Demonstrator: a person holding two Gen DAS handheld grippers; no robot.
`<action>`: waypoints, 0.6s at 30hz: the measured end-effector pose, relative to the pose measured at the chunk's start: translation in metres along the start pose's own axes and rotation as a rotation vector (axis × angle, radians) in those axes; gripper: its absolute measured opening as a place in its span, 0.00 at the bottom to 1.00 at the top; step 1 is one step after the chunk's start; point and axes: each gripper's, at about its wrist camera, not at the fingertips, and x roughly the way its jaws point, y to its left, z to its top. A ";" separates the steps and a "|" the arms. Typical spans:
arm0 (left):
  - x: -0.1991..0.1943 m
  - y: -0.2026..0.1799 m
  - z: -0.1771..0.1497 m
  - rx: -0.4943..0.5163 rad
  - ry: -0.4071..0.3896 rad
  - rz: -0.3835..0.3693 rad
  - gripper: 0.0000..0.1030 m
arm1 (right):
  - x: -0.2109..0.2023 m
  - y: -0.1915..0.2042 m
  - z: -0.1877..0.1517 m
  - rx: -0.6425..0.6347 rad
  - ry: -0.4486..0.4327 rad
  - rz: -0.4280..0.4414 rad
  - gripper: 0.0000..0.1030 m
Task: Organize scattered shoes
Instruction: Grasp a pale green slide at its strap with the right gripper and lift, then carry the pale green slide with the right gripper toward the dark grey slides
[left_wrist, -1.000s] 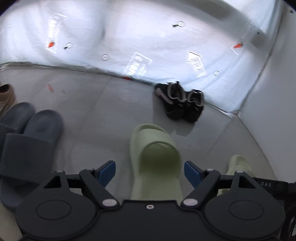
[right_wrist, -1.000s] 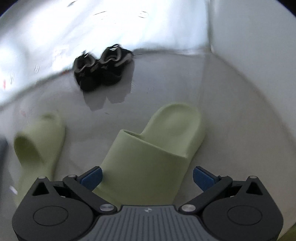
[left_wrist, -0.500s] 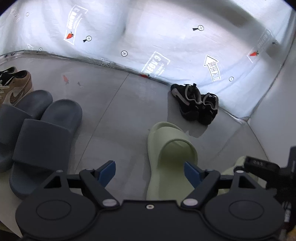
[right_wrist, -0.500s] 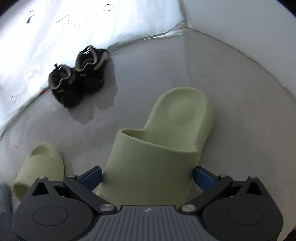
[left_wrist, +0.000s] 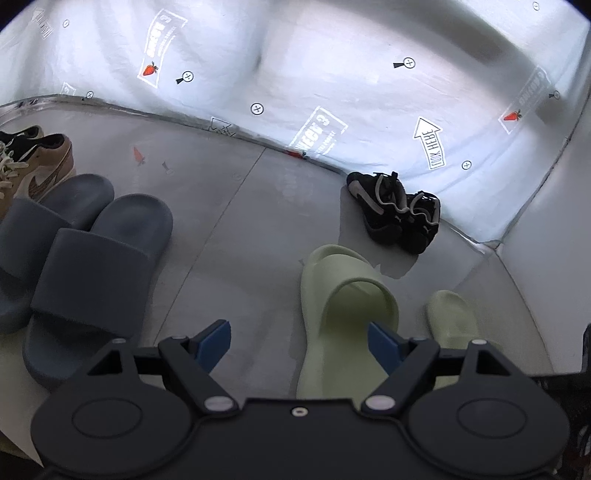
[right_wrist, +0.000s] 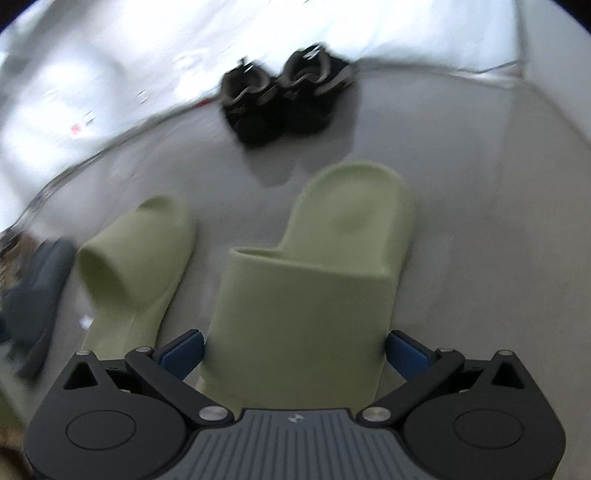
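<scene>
Since the earlier frames the right wrist view has swung round, so the second green slide (right_wrist: 314, 280) now points straight away from the camera with its mate (right_wrist: 136, 258) close on its left, toes nearly level.

Largest first: the grey floor (left_wrist: 240, 221) runs to a white printed sheet (left_wrist: 295, 74) at the far side. Dark blue slides (left_wrist: 92, 258) sit paired at near left, tan sneakers (left_wrist: 37, 162) beyond them, black sneakers (left_wrist: 395, 210) far right against the sheet.

The right gripper (right_wrist: 295, 350) has its blue pads hard against both sides of that slide's strap; they appear clamped on it. The left gripper (left_wrist: 299, 341) hangs spread and empty above the first green slide (left_wrist: 343, 314).

Pairing the green slides looks to be the step in hand. Next calls for setting this one down parallel to its mate, then letting go.
</scene>
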 end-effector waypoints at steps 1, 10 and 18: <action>0.000 -0.001 0.000 0.000 0.000 0.000 0.79 | -0.001 -0.001 -0.002 -0.016 0.007 0.015 1.00; 0.001 -0.001 -0.001 -0.017 0.008 0.003 0.79 | -0.020 -0.002 -0.018 -0.053 0.006 0.009 1.00; -0.006 0.026 0.007 -0.022 -0.014 0.047 0.79 | -0.049 0.054 -0.022 -0.072 -0.156 -0.058 1.00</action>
